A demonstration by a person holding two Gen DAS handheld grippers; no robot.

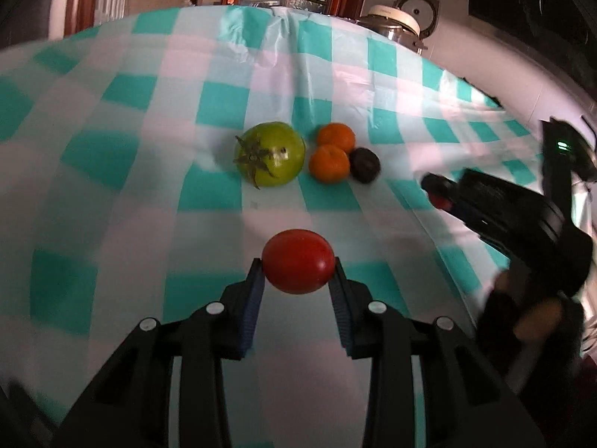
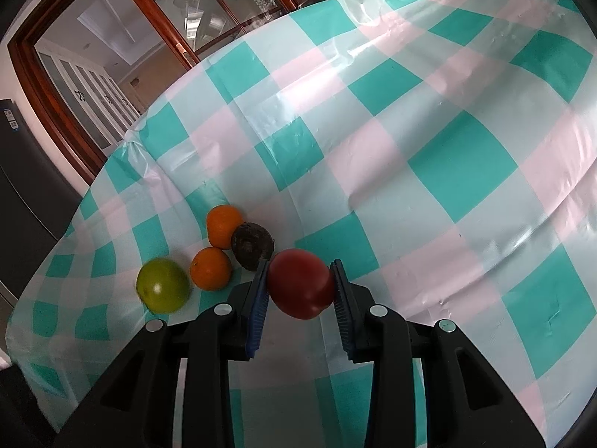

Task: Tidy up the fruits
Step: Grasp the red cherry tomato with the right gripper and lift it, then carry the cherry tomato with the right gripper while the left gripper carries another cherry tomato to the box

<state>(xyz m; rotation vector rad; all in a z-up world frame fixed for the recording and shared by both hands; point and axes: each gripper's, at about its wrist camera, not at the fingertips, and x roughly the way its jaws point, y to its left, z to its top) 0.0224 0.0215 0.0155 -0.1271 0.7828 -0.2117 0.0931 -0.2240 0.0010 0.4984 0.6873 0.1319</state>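
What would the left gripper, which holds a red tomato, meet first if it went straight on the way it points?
Probably the checked plastic tablecloth, since the left gripper with its round red tomato points downward; farther along lie the green tomato and two oranges.

We see four fruits clustered on the tablecloth [image 1: 149, 186]: two oranges [image 1: 330, 162] between the big tomato [image 1: 270, 155] at nine o'clock and the dark fruit [image 1: 365, 166] at three o'clock
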